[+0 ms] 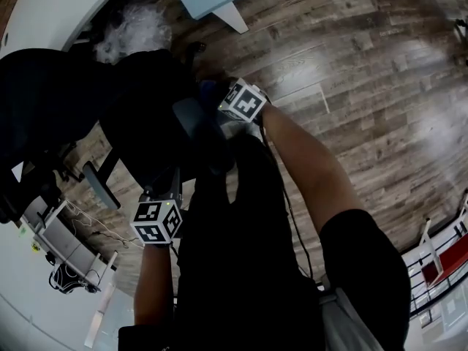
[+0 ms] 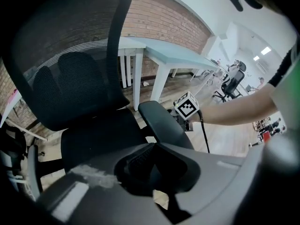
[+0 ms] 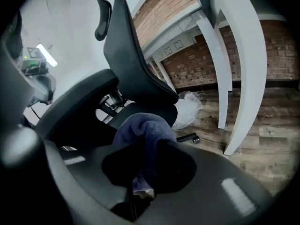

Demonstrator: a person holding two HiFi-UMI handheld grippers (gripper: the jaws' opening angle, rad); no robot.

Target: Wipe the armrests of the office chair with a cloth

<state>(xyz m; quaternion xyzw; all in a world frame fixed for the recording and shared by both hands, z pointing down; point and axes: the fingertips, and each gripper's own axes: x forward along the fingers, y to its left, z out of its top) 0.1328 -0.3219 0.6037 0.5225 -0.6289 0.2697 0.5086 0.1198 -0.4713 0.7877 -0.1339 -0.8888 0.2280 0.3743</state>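
Note:
A black mesh-backed office chair (image 1: 139, 115) stands at the left of the head view. My right gripper (image 1: 219, 101) is shut on a bunched blue cloth (image 3: 143, 125). It holds the cloth against the chair's right armrest (image 1: 191, 119), which shows as the padded armrest (image 2: 164, 125) in the left gripper view. My left gripper (image 1: 167, 189) hovers by the seat's near edge. Its jaws (image 2: 152, 153) stand together with nothing between them. The left armrest is hidden from me.
A white table (image 2: 178, 55) with white legs (image 3: 220, 69) stands behind the chair against a brick wall. A crumpled clear plastic bag (image 1: 135, 28) lies on the wood floor (image 1: 351, 72) under it. A chair caster (image 3: 194, 138) sits near the bag.

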